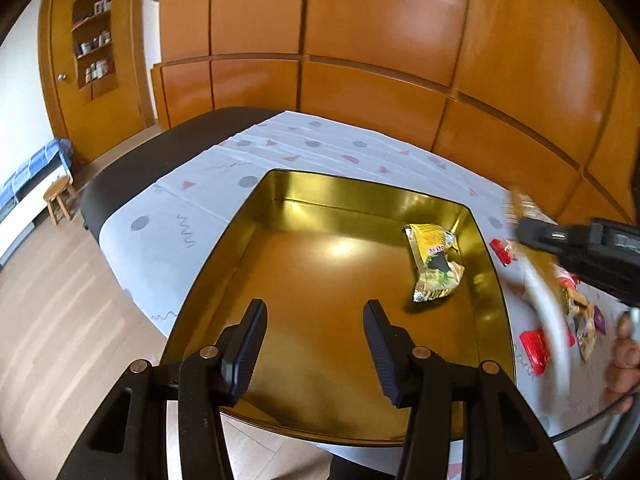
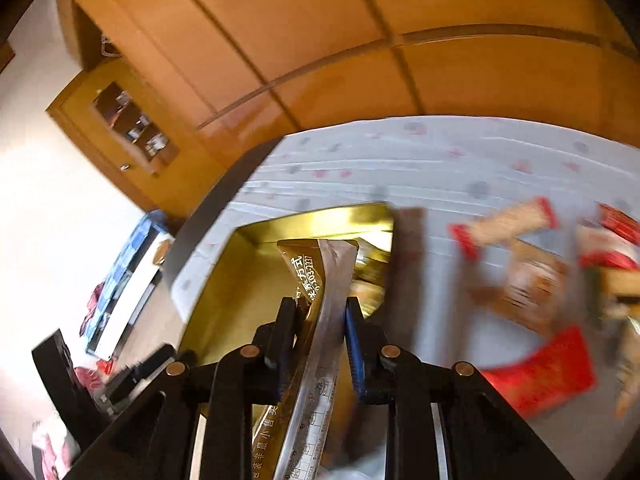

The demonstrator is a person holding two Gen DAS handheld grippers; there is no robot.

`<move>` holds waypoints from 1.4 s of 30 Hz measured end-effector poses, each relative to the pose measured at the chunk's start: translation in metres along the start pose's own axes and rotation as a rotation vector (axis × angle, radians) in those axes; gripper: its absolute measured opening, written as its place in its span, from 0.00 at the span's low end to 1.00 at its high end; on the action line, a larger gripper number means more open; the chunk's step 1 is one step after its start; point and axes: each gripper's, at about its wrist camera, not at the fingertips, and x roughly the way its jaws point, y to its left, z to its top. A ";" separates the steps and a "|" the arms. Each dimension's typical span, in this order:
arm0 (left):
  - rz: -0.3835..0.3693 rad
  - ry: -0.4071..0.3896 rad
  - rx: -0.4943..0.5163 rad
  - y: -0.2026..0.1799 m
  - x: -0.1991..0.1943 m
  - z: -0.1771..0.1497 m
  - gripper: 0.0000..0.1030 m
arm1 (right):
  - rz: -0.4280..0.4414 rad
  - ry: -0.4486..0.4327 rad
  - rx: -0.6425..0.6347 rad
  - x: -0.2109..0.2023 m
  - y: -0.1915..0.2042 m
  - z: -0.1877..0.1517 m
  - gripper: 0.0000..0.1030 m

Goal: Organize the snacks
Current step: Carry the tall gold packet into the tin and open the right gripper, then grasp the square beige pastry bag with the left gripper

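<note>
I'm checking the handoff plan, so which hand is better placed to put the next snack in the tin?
Probably the right. The right gripper is shut on a gold snack packet near the gold tin, while the left gripper is open and holds nothing.

Left tongs (image 1: 316, 332) spread wide apart with nothing between them, right tongs (image 2: 320, 320) clamped on a gold snack packet (image 2: 316, 280), bare hand (image 1: 624, 364) at the right edge gripping the right handle

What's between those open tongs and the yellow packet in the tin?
Only bare gold tin floor lies between the left tongs and the packet, in the left wrist view.
</note>
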 end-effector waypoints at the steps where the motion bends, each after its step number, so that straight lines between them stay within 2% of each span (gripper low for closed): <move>1: 0.004 -0.004 -0.005 0.001 -0.001 0.001 0.49 | 0.007 0.011 -0.016 0.012 0.009 0.003 0.24; 4: 0.004 -0.015 -0.024 0.006 -0.002 0.002 0.49 | -0.018 0.052 -0.108 0.054 0.033 0.006 0.24; 9: 0.005 -0.002 -0.046 0.010 0.002 0.002 0.49 | -0.130 0.158 -0.296 0.113 0.055 -0.010 0.24; 12: 0.001 0.008 -0.045 0.009 0.005 -0.001 0.49 | -0.169 0.195 -0.354 0.130 0.056 -0.023 0.25; 16: 0.000 0.009 -0.027 0.003 0.006 -0.004 0.49 | -0.186 0.219 -0.352 0.135 0.045 -0.032 0.26; 22: -0.010 -0.004 0.009 -0.007 0.003 -0.007 0.49 | -0.141 0.145 -0.278 0.099 0.037 -0.026 0.33; 26: -0.030 -0.013 0.046 -0.017 0.000 -0.010 0.49 | -0.121 0.051 -0.225 0.054 0.026 -0.024 0.52; 29: -0.047 -0.017 0.082 -0.027 -0.002 -0.012 0.49 | -0.131 -0.019 -0.188 0.016 0.008 -0.027 0.60; 30: -0.055 -0.017 0.095 -0.030 -0.002 -0.013 0.49 | -0.150 -0.036 -0.176 0.002 -0.001 -0.030 0.65; 32: -0.071 -0.016 0.119 -0.038 -0.004 -0.016 0.49 | -0.197 -0.063 -0.158 -0.020 -0.019 -0.038 0.71; 35: -0.104 -0.016 0.157 -0.050 -0.006 -0.019 0.49 | -0.339 -0.064 -0.116 -0.054 -0.061 -0.060 0.78; 39: -0.148 -0.002 0.185 -0.069 -0.007 -0.019 0.49 | -0.472 -0.013 -0.029 -0.076 -0.114 -0.093 0.78; 42: -0.189 -0.001 0.239 -0.093 -0.010 -0.016 0.49 | -0.523 0.019 0.069 -0.086 -0.152 -0.117 0.78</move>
